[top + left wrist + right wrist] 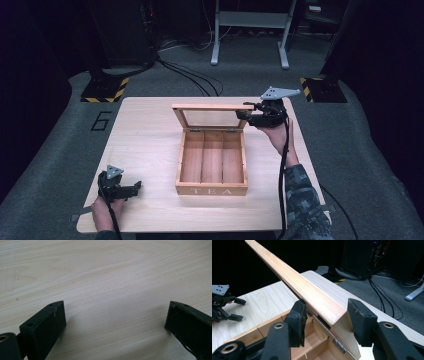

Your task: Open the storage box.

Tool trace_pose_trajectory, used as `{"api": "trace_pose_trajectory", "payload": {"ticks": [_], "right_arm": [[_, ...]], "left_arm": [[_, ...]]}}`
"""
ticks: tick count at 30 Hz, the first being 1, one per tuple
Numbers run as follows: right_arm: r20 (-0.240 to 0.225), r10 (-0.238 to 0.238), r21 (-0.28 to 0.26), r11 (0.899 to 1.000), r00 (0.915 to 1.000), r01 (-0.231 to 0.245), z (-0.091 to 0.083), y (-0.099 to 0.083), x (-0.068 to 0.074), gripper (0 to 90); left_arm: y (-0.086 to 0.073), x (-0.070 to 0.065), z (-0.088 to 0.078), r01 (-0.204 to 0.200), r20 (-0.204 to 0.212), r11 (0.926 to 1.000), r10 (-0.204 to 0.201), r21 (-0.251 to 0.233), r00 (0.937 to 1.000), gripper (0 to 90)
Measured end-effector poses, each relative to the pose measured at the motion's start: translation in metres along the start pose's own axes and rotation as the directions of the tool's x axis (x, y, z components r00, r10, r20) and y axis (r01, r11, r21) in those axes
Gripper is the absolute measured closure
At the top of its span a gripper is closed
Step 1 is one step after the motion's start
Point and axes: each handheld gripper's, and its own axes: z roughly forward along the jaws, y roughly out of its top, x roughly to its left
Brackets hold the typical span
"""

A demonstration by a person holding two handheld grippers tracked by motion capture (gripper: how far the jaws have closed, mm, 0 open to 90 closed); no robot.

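The left gripper (131, 189) and right gripper (243, 110) are black, each topped by a grey triangular plate; black cables trail behind; a camouflage sleeve (300, 200) follows the right.

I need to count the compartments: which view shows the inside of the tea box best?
The high view: it looks down into the open tea box, showing three compartments. The right gripper view shows only a corner under the lid; the left gripper view, just table.
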Motion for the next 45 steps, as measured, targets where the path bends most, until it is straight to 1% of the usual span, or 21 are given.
{"api": "trace_pose_trajectory", "payload": {"ticks": [27,34,45], "right_arm": [[0.0,0.006,0.003,1.0,1.0,-0.006,-0.0006,-0.0004,0.001,50.5],[-0.002,-0.001,0.005,1.0,1.0,0.001,-0.0006,-0.0004,0.0007,50.5],[-0.003,0.007,0.008,1.0,1.0,-0.007,-0.0009,-0.0005,0.0013,50.5]], "left_arm": [[0.0,-0.0001,-0.0002,0.002,0.001,1.0,-0.002,0.002,1.0,2.7],[0.0,-0.0002,-0.0001,0.003,0.0,1.0,-0.003,0.0,1.0,2.7],[0.0,-0.0001,-0.0001,0.001,0.0,1.0,-0.001,0.001,1.0,2.7]]}}
